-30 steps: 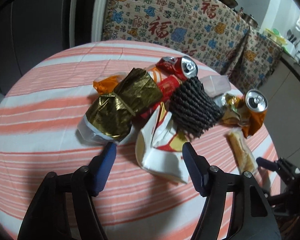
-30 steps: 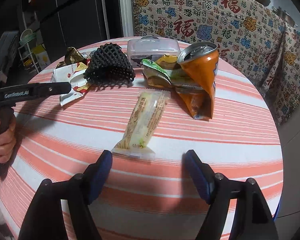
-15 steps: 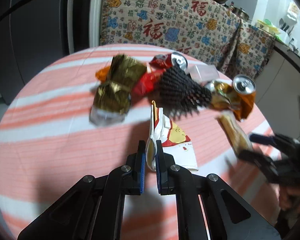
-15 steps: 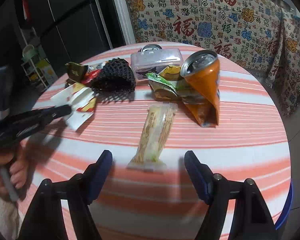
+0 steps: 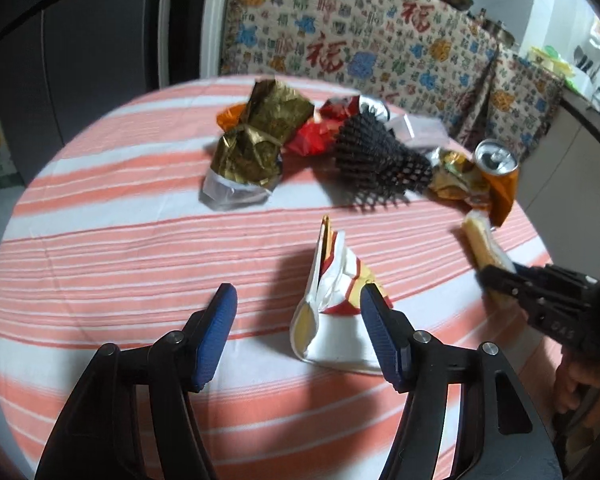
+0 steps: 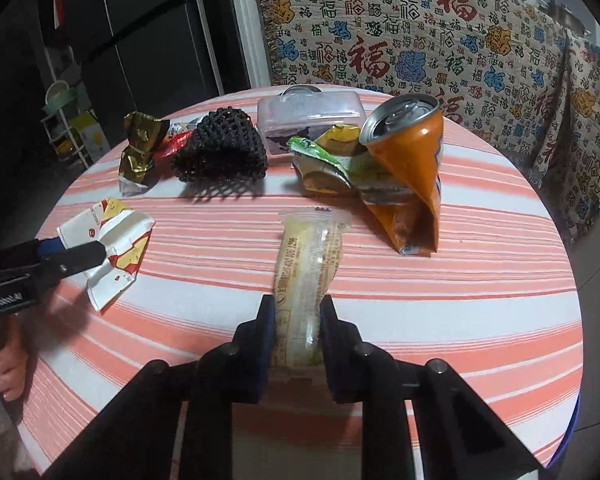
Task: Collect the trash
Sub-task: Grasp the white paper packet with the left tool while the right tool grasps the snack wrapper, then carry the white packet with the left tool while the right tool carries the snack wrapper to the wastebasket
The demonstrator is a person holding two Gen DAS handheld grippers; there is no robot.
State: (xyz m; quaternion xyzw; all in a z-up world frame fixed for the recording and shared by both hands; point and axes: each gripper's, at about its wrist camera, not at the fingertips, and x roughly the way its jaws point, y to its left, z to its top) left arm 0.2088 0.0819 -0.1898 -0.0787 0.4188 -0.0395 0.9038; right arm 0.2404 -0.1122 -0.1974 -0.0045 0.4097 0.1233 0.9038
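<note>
My left gripper [image 5: 298, 322] is open, its blue pads either side of a crumpled white and red paper wrapper [image 5: 332, 300] lying on the striped tablecloth. That wrapper also shows in the right wrist view [image 6: 108, 240], beside the left gripper [image 6: 82, 254]. My right gripper [image 6: 296, 328] is shut on the near end of a yellow snack bar in a clear wrapper [image 6: 308, 268]. The bar [image 5: 482, 242] and right gripper [image 5: 496, 276] show at the right edge of the left wrist view.
On the round table [image 6: 460, 300] lie a crushed orange can [image 6: 412, 176], a green and yellow wrapper [image 6: 332, 164], a black foam net [image 6: 224, 152], a gold foil wrapper [image 5: 260, 140], a red wrapper [image 5: 312, 136] and a clear plastic box [image 6: 308, 112]. A patterned cloth [image 6: 420, 40] hangs behind.
My left gripper, shut on the white and red wrapper half a second ago, has opened and let it go. My right gripper has closed on the snack bar.
</note>
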